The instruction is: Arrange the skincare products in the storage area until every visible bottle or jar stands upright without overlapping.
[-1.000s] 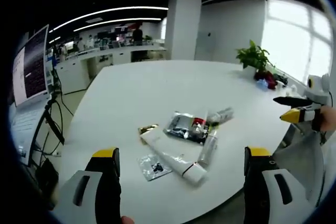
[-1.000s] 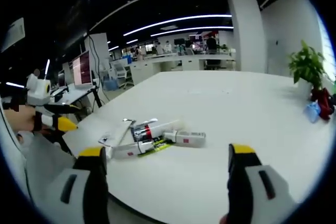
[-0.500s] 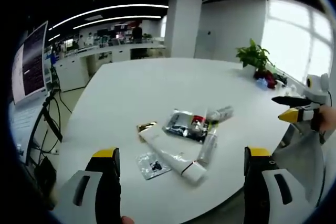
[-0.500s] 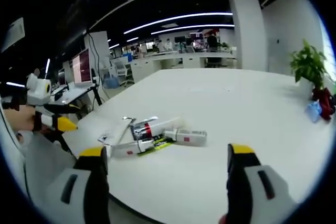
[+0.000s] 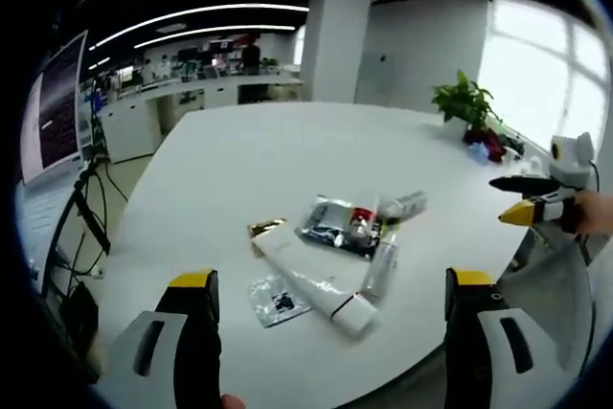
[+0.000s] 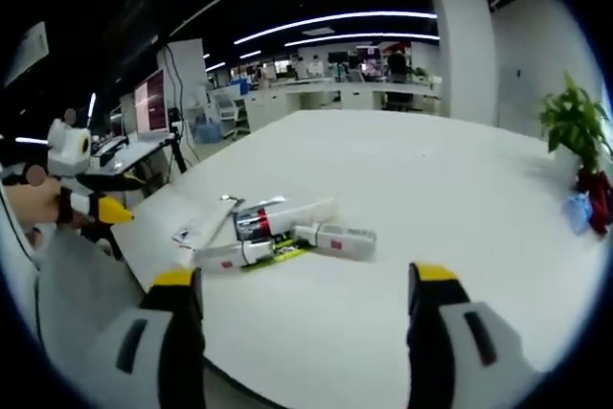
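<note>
Left gripper view: the left tongs point(image 5: 328, 308) stand wide open and hold nothing. The skincare pile lies flat on the white worktop point(image 5: 249, 155); the print on it is too small to read. In the pile, a white tube point(image 5: 311, 284) touches a silver sachet point(image 5: 335, 227), with a small bottle point(image 5: 380, 270) just beside. A potted plant point(image 5: 465, 102) stands beyond the pile. The right tongs point(image 6: 305, 299) are open too, empty. Compared with a second ago, the pile has not moved.

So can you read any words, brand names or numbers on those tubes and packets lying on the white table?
None can be read.
White tube: its print is too small to read.
Silver packet: dark printing, blurred.
Small clear sachet: a dark mark, not legible.
Small bottle: a label, too blurred.
Screen at the left: lines of text, far too small.
</note>
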Tool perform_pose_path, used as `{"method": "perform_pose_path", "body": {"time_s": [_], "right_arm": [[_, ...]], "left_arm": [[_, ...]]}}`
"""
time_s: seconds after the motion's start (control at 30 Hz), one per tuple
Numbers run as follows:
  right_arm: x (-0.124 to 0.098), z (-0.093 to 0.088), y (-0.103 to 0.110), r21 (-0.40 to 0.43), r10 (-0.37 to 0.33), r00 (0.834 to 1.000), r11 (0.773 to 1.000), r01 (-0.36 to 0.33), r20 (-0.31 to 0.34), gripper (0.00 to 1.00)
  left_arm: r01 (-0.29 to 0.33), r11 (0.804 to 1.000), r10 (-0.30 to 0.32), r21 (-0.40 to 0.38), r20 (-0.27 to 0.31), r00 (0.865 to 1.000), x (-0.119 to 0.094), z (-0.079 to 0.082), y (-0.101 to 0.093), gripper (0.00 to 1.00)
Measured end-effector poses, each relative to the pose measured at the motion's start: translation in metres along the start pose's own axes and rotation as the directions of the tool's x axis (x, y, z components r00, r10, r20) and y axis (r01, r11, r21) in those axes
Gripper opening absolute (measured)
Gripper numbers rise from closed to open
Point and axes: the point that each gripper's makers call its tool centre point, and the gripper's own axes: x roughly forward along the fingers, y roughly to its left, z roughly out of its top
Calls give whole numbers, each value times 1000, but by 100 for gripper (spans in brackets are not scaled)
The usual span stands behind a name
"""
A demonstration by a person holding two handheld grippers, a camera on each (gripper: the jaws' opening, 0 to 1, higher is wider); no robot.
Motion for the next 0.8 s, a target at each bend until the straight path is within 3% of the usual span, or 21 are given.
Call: {"method": "perform_pose_path", "body": {"time_s": [0.37, 0.6, 0.8], "right_arm": [[20, 0, -8, -42, 35, 999, 998, -36, -41, 84], [35, -11, -19, -82, 59, 993, 994, -68, -100, 81], [49, -14, -24, -168, 97, 982, 978, -124, -161, 77]], "left_arm": [[-2, 1000, 2, -20, -5, 1000, 1, -3, 3, 96], [-15, 999, 15, -31, -13, 1000, 2, -7, 7, 96], [-22, 999, 21, -37, -22, 1000, 1, -10, 6, 96]]}}
